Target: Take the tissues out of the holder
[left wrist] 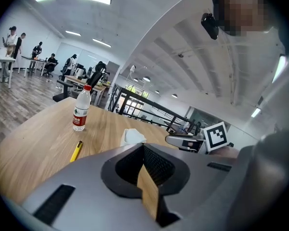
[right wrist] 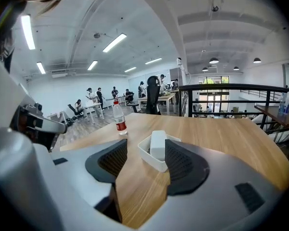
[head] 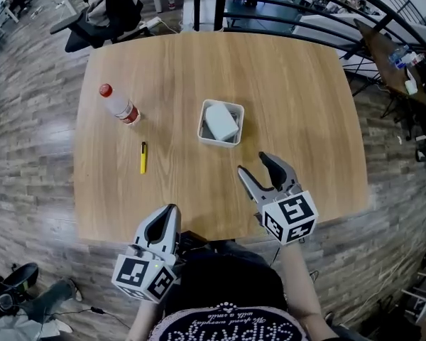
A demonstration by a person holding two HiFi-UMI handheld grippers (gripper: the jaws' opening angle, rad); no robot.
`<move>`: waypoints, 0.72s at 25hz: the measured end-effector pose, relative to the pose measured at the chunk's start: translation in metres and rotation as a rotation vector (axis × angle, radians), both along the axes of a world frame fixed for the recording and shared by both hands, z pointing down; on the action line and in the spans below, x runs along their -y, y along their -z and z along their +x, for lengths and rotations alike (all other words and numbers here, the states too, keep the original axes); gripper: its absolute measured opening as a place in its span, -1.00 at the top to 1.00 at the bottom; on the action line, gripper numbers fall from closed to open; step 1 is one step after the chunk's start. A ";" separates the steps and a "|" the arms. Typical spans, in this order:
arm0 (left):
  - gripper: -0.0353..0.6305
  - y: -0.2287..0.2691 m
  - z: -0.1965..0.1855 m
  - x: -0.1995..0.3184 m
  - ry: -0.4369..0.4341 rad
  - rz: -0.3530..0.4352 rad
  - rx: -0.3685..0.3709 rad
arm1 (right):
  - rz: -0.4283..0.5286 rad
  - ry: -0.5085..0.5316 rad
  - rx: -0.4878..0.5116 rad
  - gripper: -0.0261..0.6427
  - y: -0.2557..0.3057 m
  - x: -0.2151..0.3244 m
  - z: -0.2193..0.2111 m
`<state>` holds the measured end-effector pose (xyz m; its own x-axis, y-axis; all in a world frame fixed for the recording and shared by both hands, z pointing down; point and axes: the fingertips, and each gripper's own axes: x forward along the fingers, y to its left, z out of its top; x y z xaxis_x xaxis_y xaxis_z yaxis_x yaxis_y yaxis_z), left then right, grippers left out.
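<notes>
A white pack of tissues (head: 221,121) stands in a small white square holder (head: 216,141) near the middle of the wooden table (head: 298,98). My right gripper (head: 255,164) is open just in front of the holder and a little to its right, with nothing between its jaws. In the right gripper view the tissues (right wrist: 157,145) and holder (right wrist: 145,154) lie just beyond the open right gripper (right wrist: 145,146). My left gripper (head: 169,214) is shut and empty at the table's near edge. In the left gripper view the left gripper (left wrist: 143,146) points toward the tissues (left wrist: 132,136).
A plastic water bottle with a red cap (head: 118,105) and a yellow pen (head: 143,157) lie on the table's left side. A black railing (head: 291,6) runs behind the table, with office chairs and desks beyond.
</notes>
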<state>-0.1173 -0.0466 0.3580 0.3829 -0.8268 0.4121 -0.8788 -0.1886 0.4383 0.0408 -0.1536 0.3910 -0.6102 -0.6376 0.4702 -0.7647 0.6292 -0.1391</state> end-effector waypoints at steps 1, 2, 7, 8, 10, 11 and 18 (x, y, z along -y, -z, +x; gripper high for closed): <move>0.88 -0.001 -0.001 0.001 0.006 -0.004 -0.001 | -0.004 0.000 -0.003 0.22 -0.002 0.009 -0.002; 0.88 -0.002 -0.002 0.002 0.012 -0.006 -0.002 | -0.010 0.001 -0.006 0.20 -0.006 0.017 -0.005; 0.88 -0.005 -0.007 0.008 0.046 -0.012 -0.007 | -0.067 0.020 -0.039 0.08 -0.031 0.052 -0.021; 0.88 -0.005 -0.009 0.009 0.050 -0.012 -0.007 | -0.083 0.022 -0.050 0.06 -0.038 0.058 -0.024; 0.88 -0.007 -0.012 0.010 0.065 -0.015 -0.008 | -0.126 0.027 -0.069 0.04 -0.053 0.068 -0.029; 0.88 -0.007 -0.013 0.011 0.075 -0.018 -0.009 | -0.150 0.028 -0.074 0.03 -0.061 0.072 -0.031; 0.88 -0.005 -0.022 0.014 0.122 -0.035 -0.002 | -0.259 0.021 -0.092 0.02 -0.084 0.107 -0.042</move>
<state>-0.1390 -0.0604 0.3629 0.2815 -0.8521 0.4412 -0.8933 -0.0649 0.4447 -0.0016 -0.2607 0.4749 -0.5686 -0.4765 0.6705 -0.7691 0.5972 -0.2278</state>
